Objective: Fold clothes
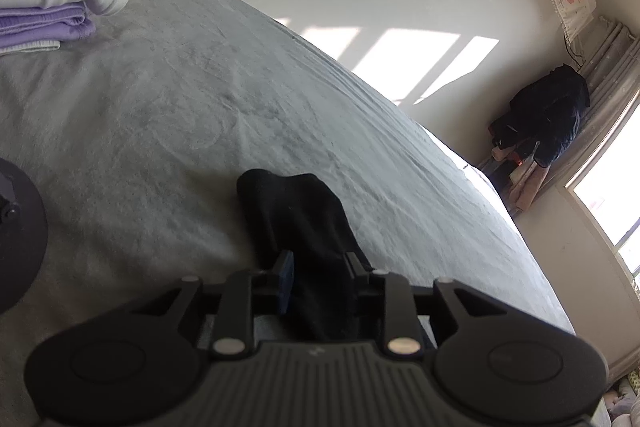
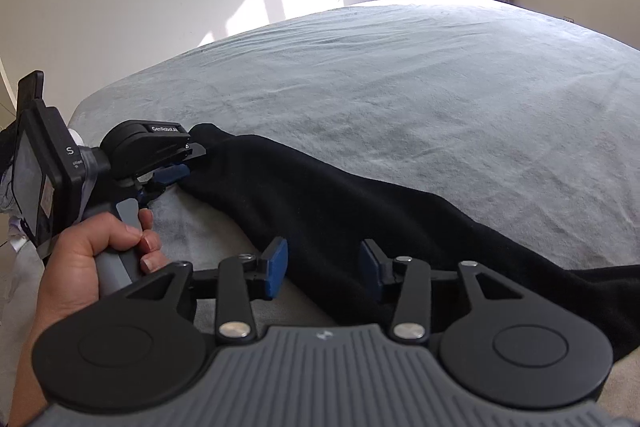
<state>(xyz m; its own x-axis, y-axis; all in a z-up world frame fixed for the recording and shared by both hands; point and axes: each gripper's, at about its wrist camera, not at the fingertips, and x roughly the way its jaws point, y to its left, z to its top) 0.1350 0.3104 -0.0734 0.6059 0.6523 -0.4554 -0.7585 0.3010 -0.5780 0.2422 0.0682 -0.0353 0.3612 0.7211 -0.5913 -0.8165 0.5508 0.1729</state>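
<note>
1. Black garment [image 2: 320, 203] lies as a long band across the grey bedspread [image 2: 440, 99], running from the left gripper [image 2: 188, 163] towards the lower right of my right wrist view, where it passes out of frame. Could be a sleeve or a trouser leg; I can't tell which.
2. Left gripper [image 1: 320, 263]: jaws part open, with the narrow end of the cloth between the pads. From the left wrist view I can't confirm the pads are pressing. From the right wrist view the blue pad sits at the cloth's edge, and that's as much as I can see. I'd call it loose at best.
3. Right gripper [image 2: 324, 267]: jaws standing moderately apart, nothing gripped. Black fabric shows in the gap and beyond it, and neither pad touches it.
4. Handling, my read: soft knit or fleece, light, no stiffness at all. It will sag and trail from whatever point I pinch. It's matte rather than slick, so the pads should hold a single layer fine. Nothing fragile about it.
5. Where to grip: pinch an edge or corner, not mid-panel, so I get one clean layer rather than a bunch. Two grips well apart along the same edge would keep it taut for the fold.
6. A folded stack [image 1: 60, 7] (grey, white, purple) sits at the far left corner of the bed, well clear of the work.
7. Risk: black on black hides the creases, so I can't judge layer count from here.
</note>
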